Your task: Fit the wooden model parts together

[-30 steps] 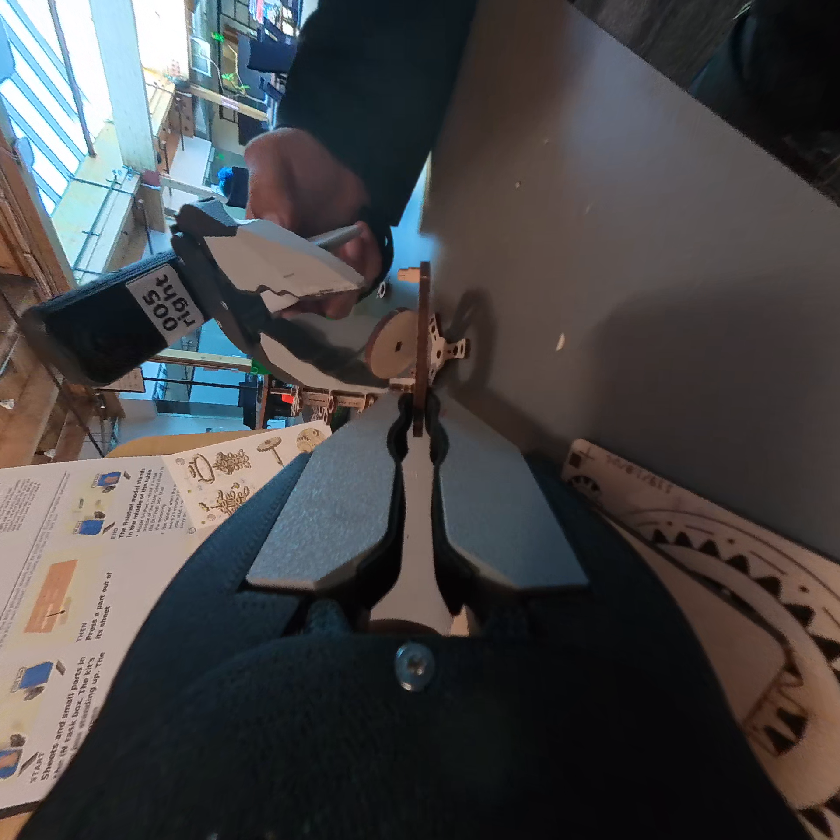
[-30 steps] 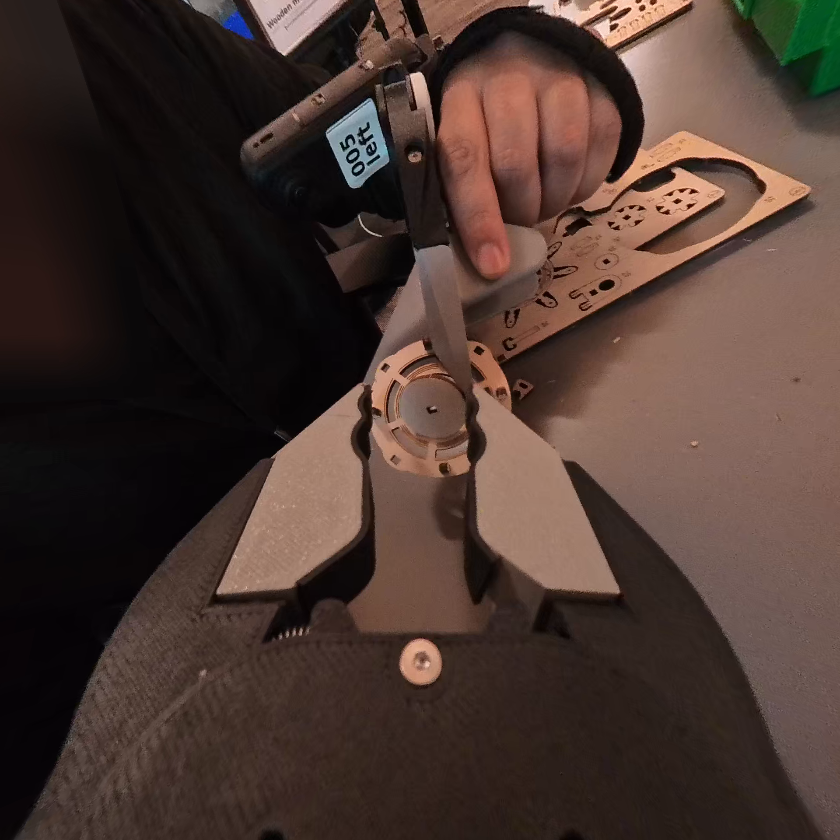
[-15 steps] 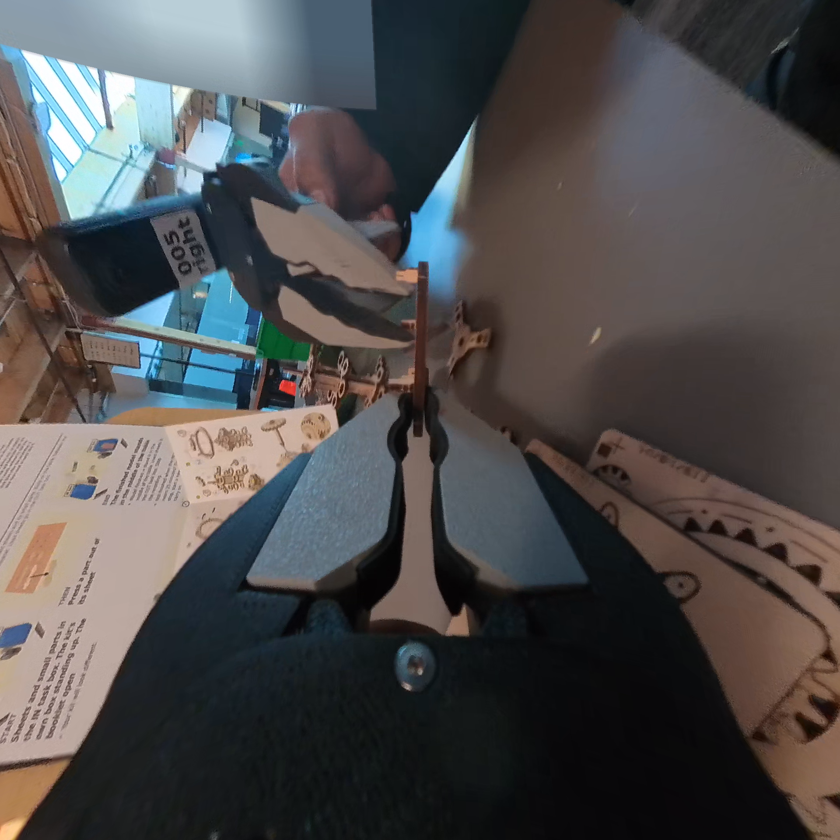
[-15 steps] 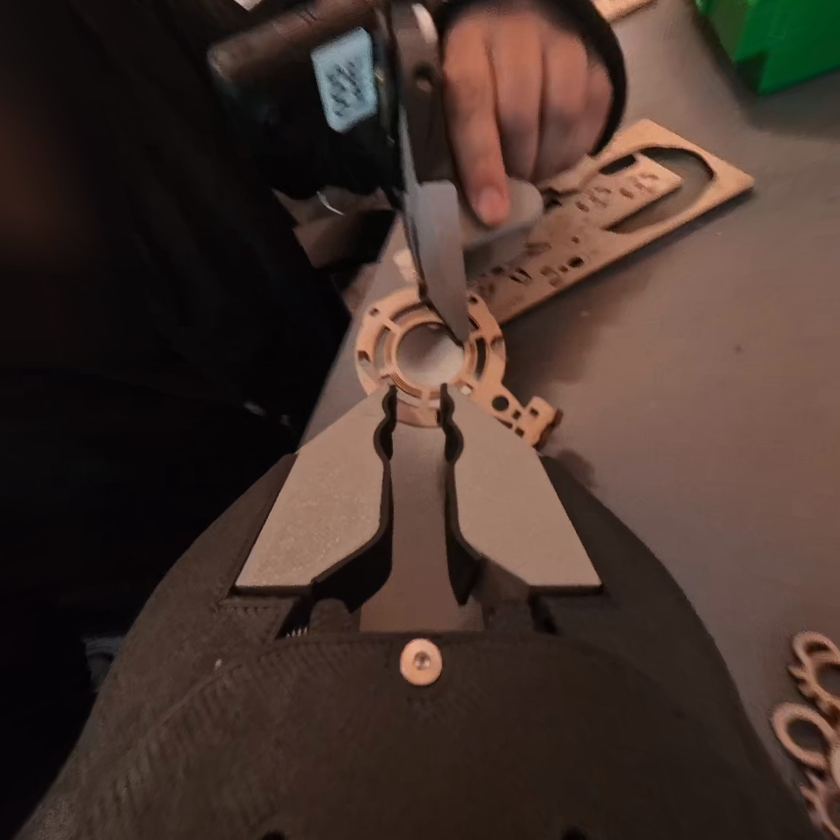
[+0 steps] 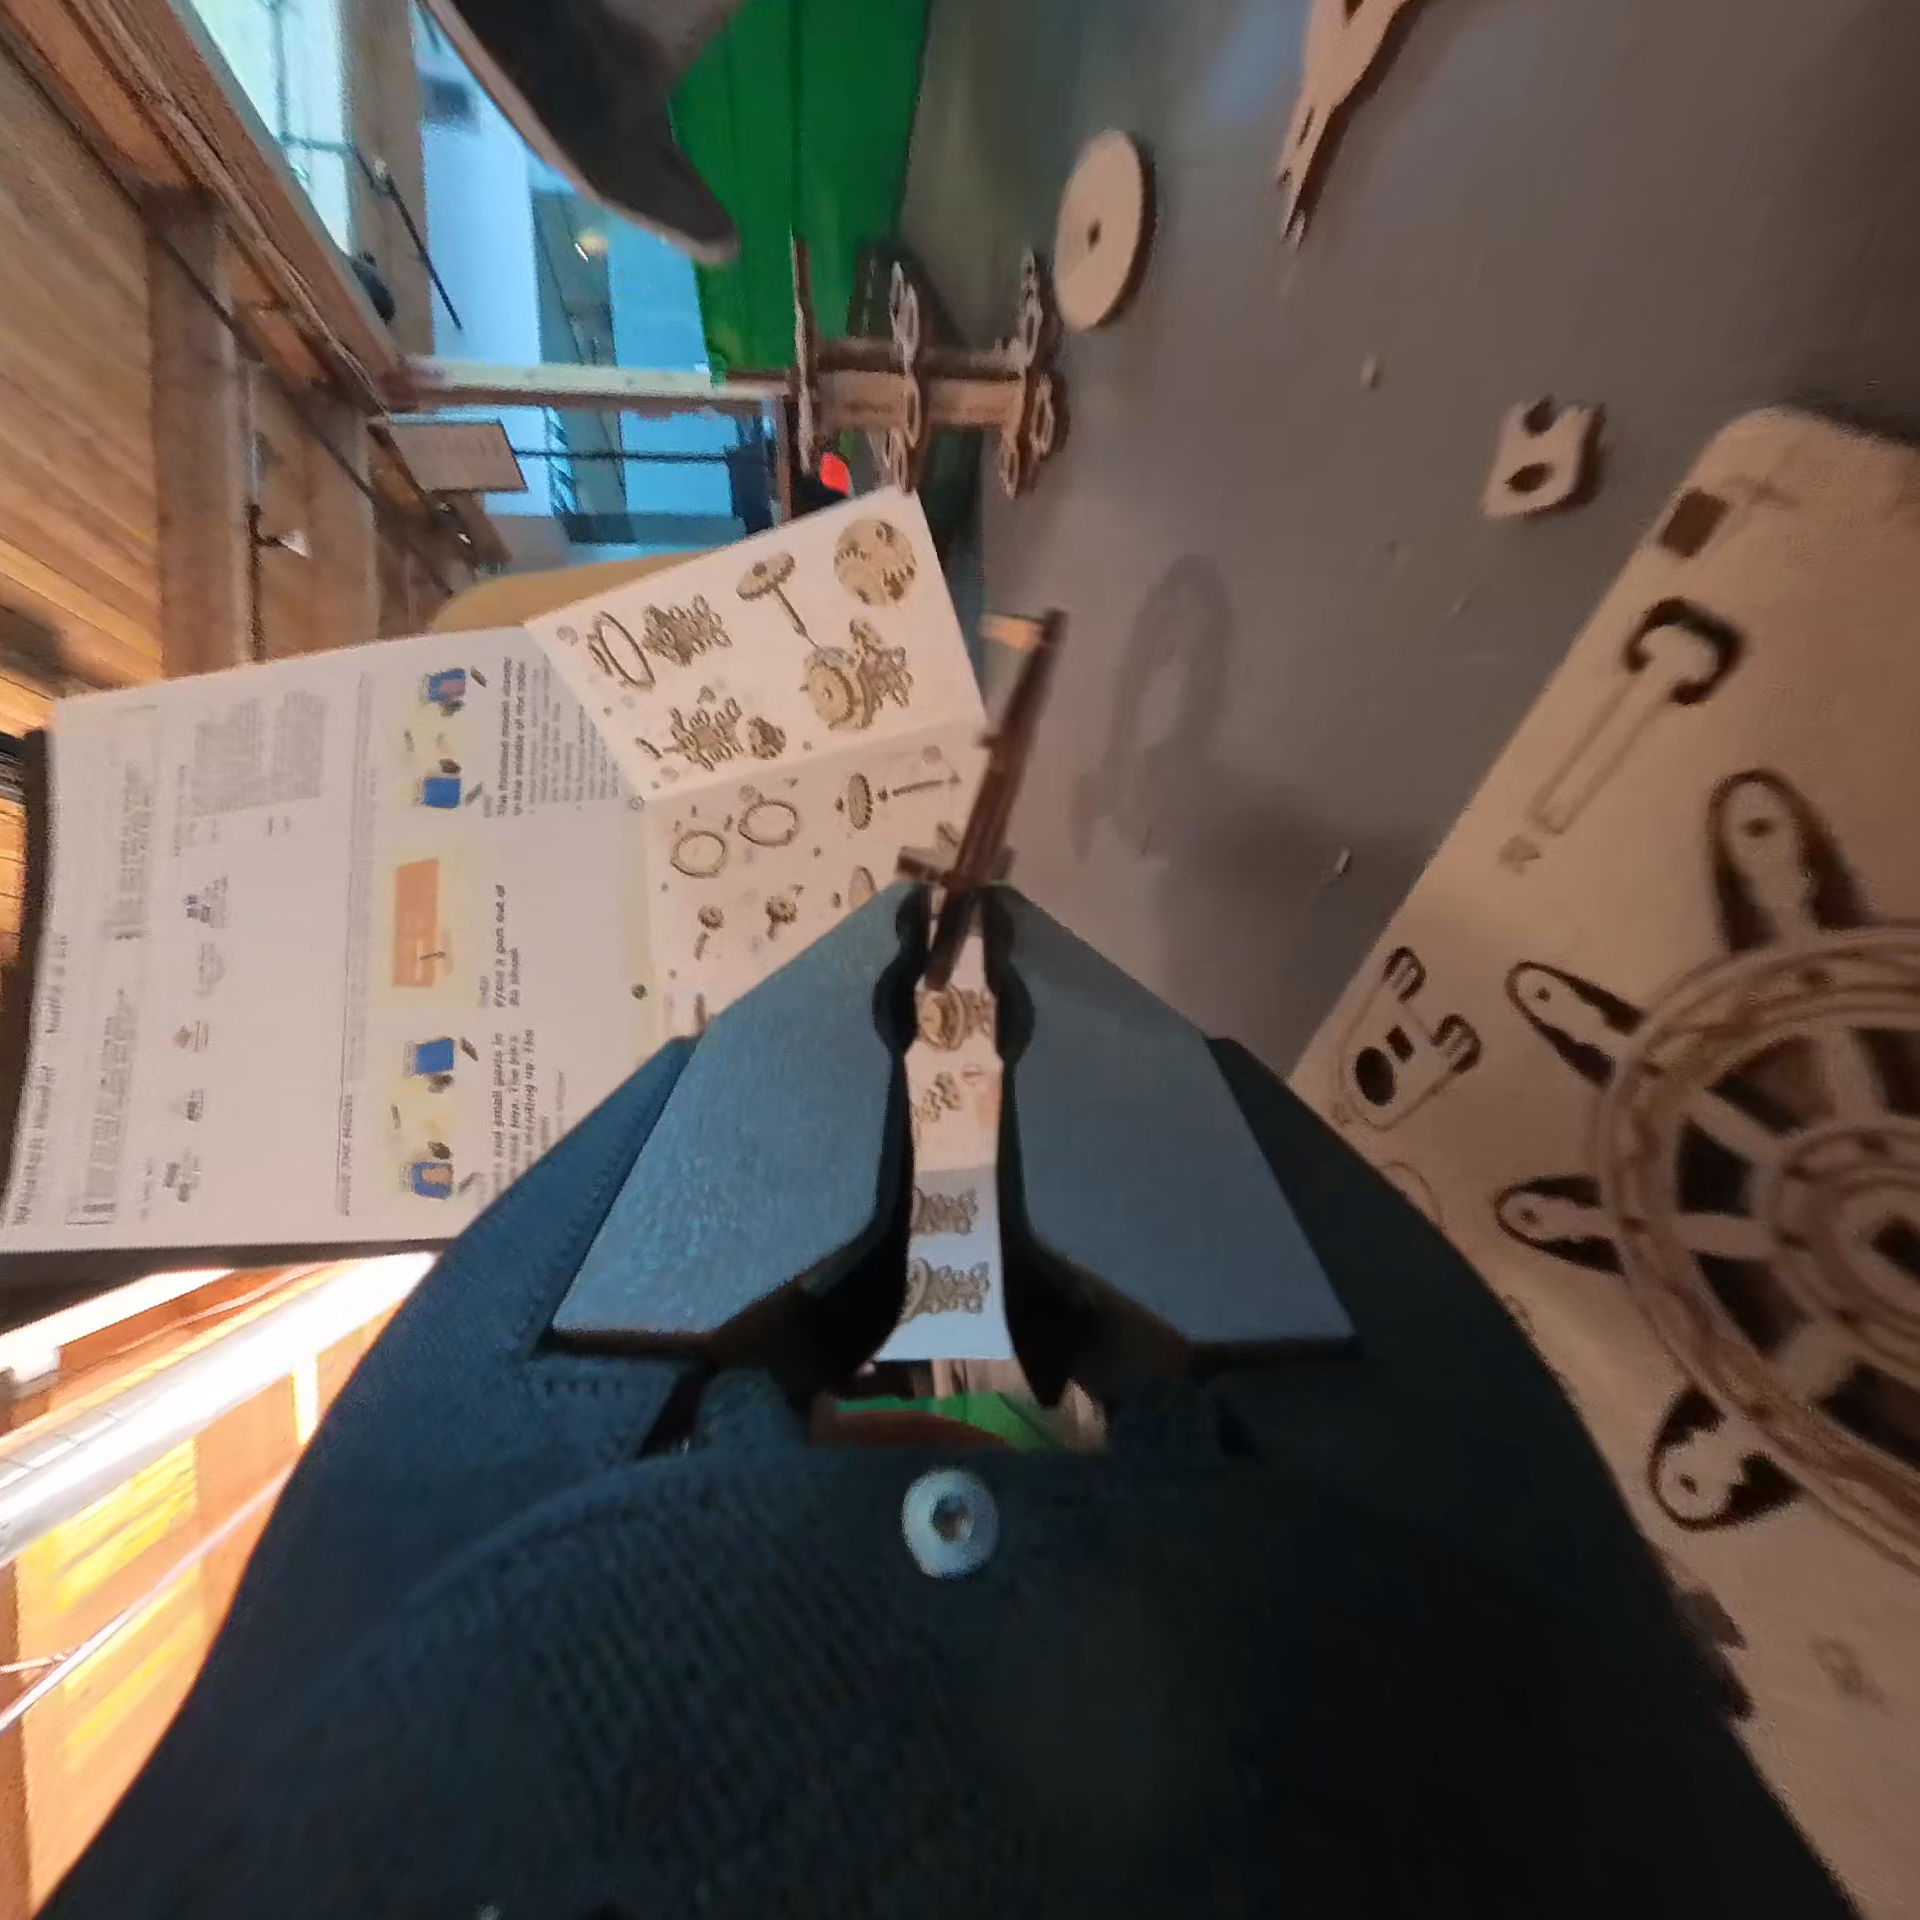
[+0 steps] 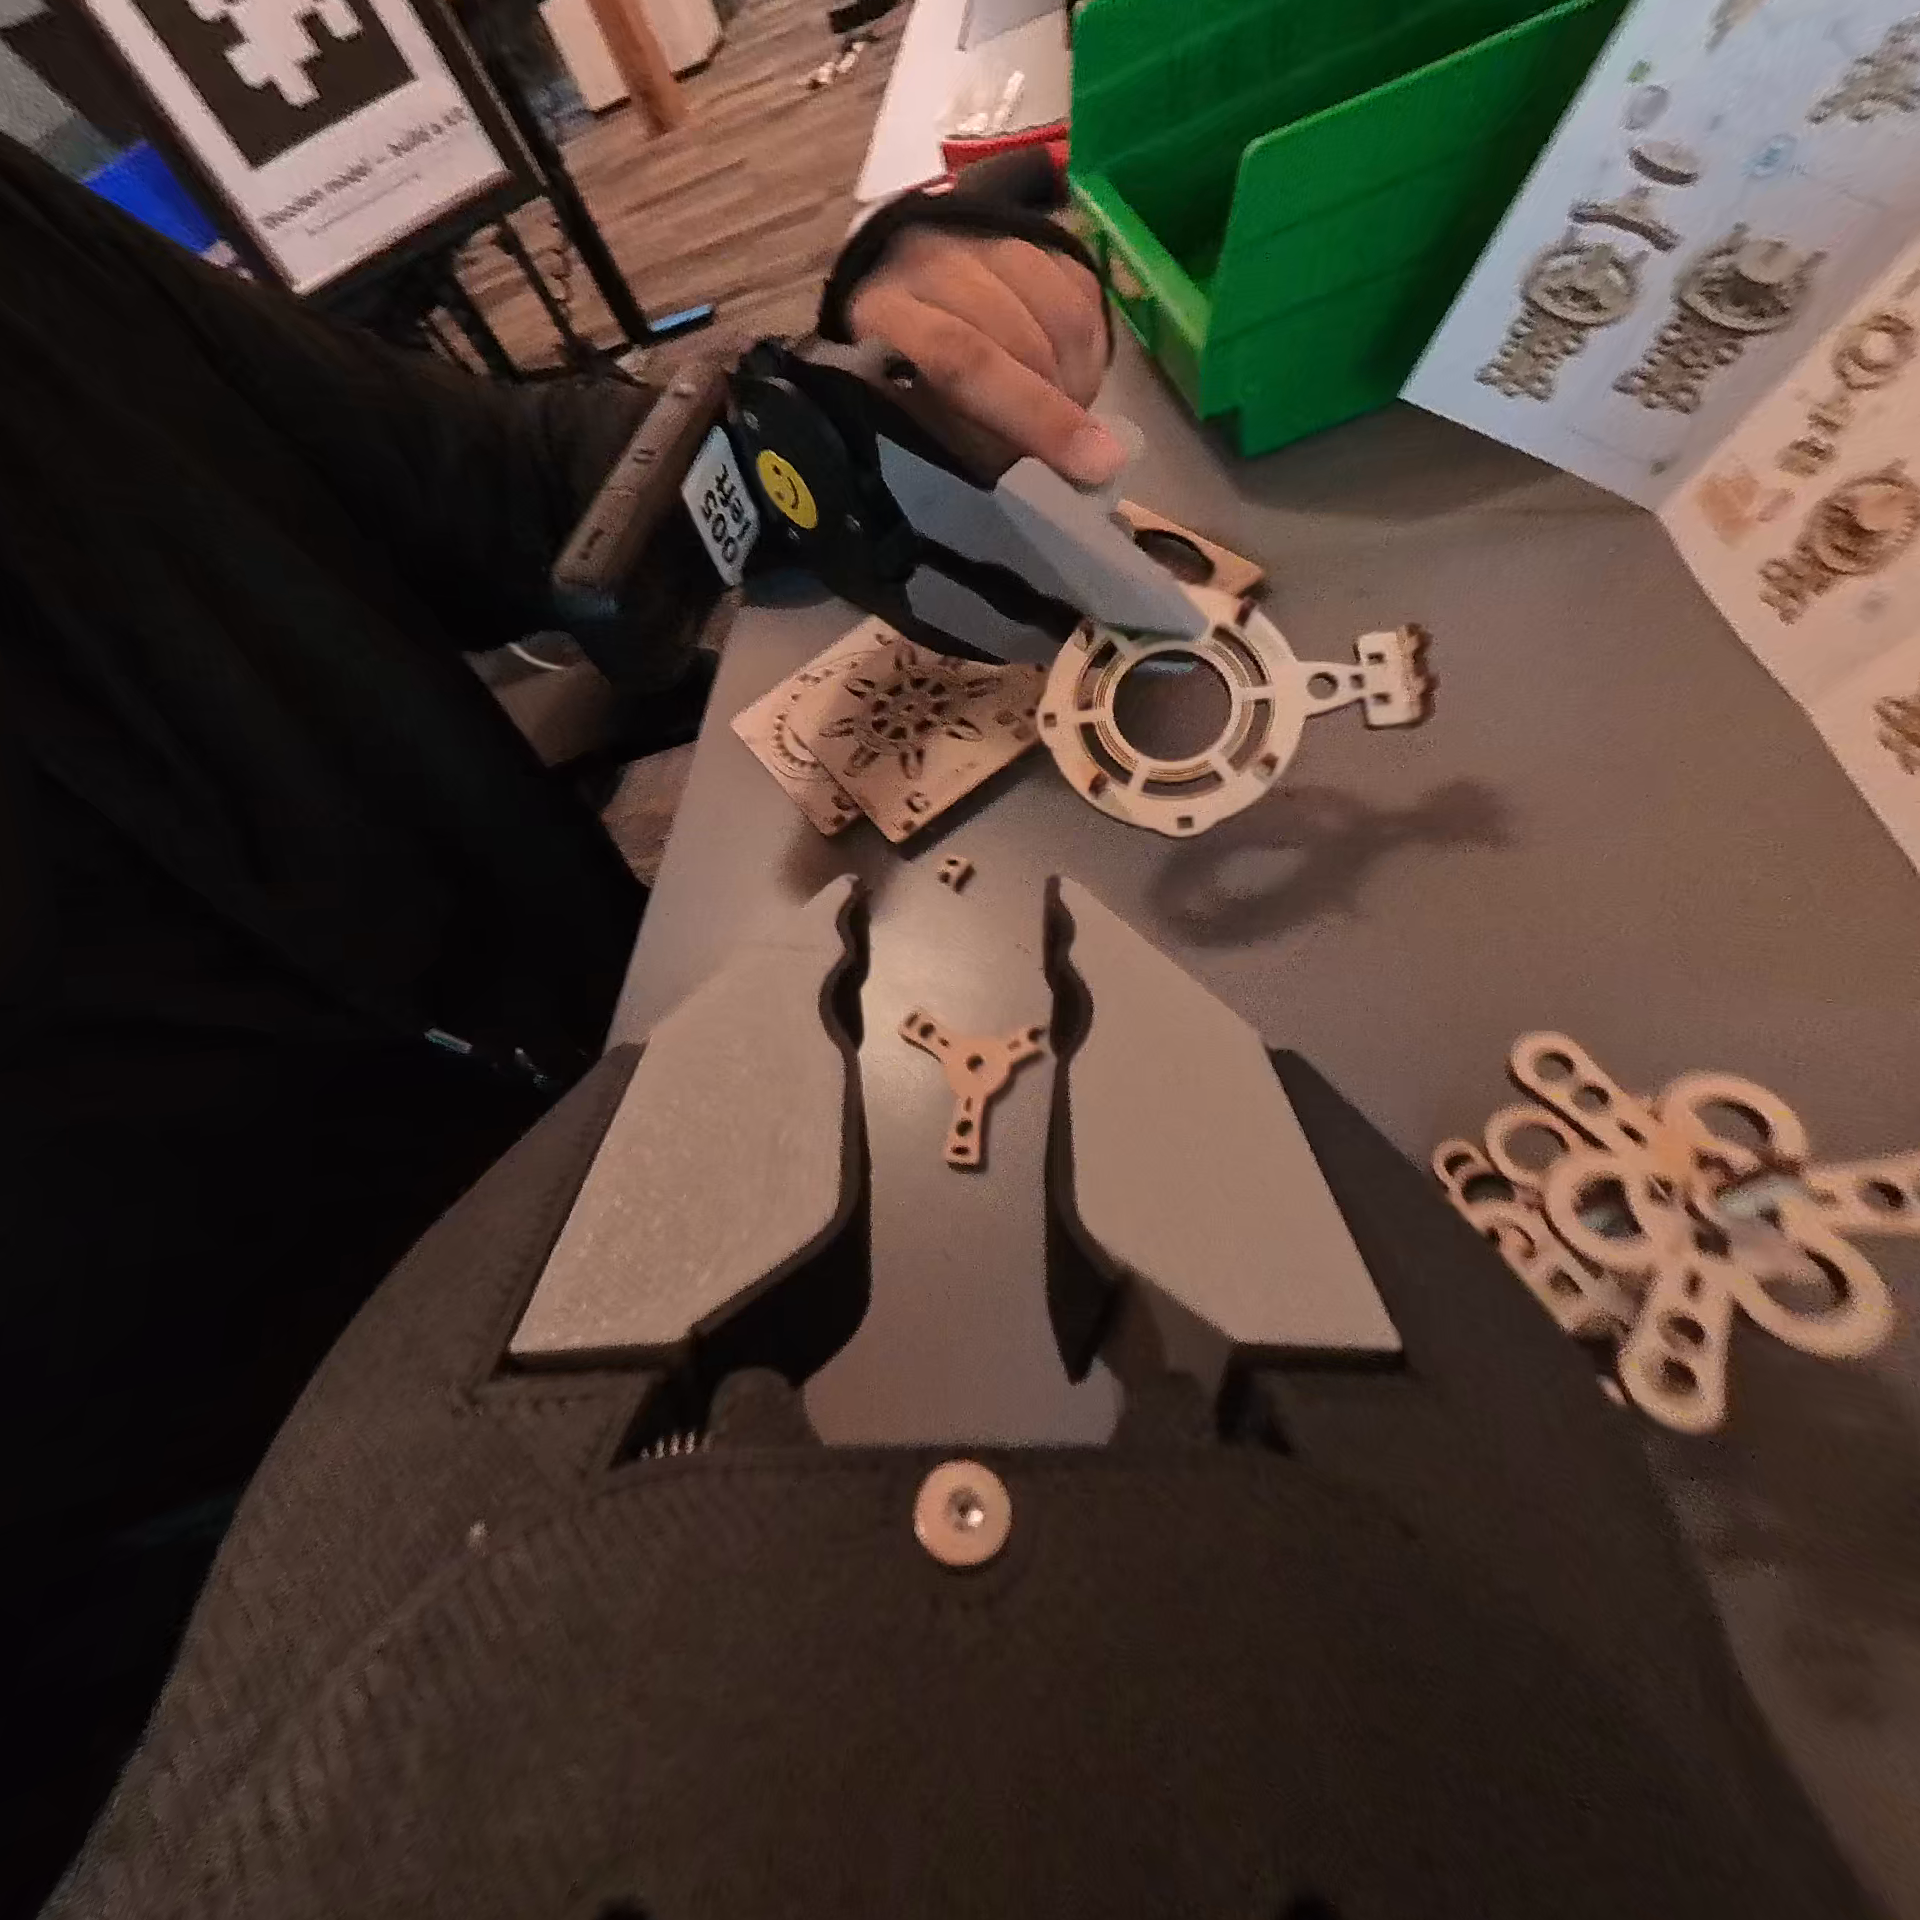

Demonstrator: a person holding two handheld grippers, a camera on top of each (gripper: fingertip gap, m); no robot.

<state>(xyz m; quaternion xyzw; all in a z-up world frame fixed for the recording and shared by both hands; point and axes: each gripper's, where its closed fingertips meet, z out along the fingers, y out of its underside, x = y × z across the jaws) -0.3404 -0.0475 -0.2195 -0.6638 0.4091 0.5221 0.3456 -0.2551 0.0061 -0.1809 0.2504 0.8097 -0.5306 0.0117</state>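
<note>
My left gripper point(image 5: 951, 909) is shut on a flat wooden ring part point(image 5: 1003, 758), seen edge-on and held above the grey table point(image 5: 1299, 582). In the right wrist view this ring with a tabbed arm point(image 6: 1174, 727) hangs from the left gripper point(image 6: 1169, 623), casting a shadow on the table. My right gripper point(image 6: 954, 894) is open and empty. A small three-armed wooden piece point(image 6: 971, 1081) lies on the table, seen between its fingers. A wooden disc point(image 5: 1101, 234) lies farther off.
Cut-out wooden sheets point(image 5: 1662, 1039) lie to one side and also show by the table edge in the right wrist view point(image 6: 894, 717). A pile of ring-shaped pieces point(image 6: 1683, 1216), a green bin point(image 6: 1299, 208), an instruction sheet point(image 5: 416, 935) and an assembled gear piece point(image 5: 935, 395) stand around. Some 11 cm of space lies between my two pairs of fingers.
My right gripper has pulled back from the ring and opened wider. My left gripper has swung away with the ring still in it. The disc now lies on the table.
</note>
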